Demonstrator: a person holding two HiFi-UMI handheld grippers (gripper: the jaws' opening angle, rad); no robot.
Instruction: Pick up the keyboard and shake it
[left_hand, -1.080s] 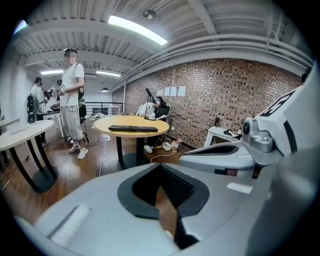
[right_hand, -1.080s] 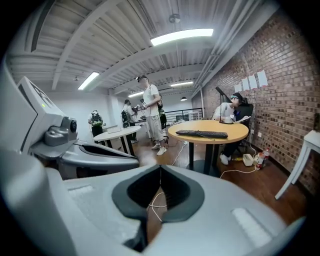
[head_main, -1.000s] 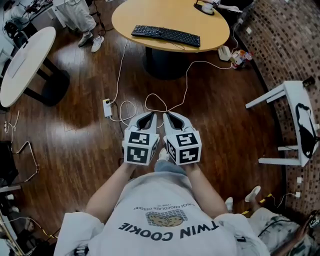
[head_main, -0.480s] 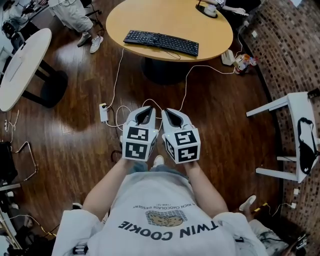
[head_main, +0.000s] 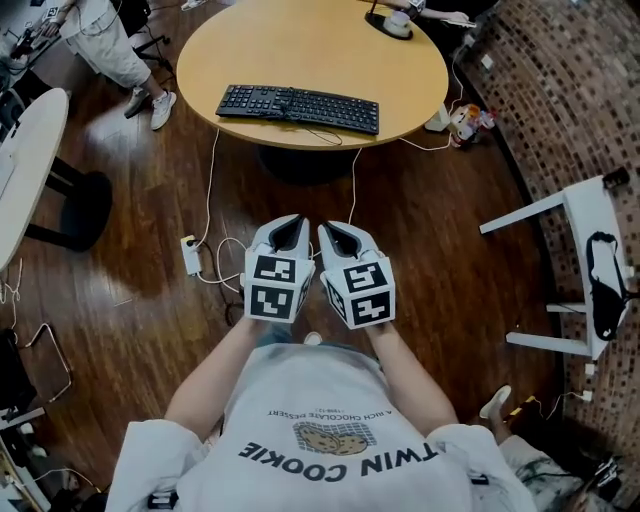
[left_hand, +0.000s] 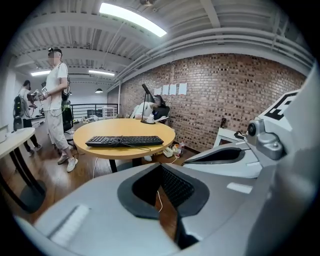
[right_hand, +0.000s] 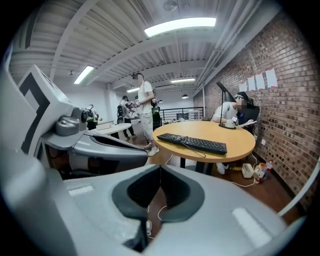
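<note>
Head view shows the black keyboard lying flat near the front edge of the round wooden table, well ahead of both grippers and touching neither. The left gripper and right gripper are held side by side above the wooden floor, each with its jaws pressed together on nothing.

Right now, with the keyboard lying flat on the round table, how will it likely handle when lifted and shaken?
The keyboard is long and thin, so it is probably rigid but prone to tilting if gripped at one end. Its dark cable lies across it and may swing or snag.
</note>
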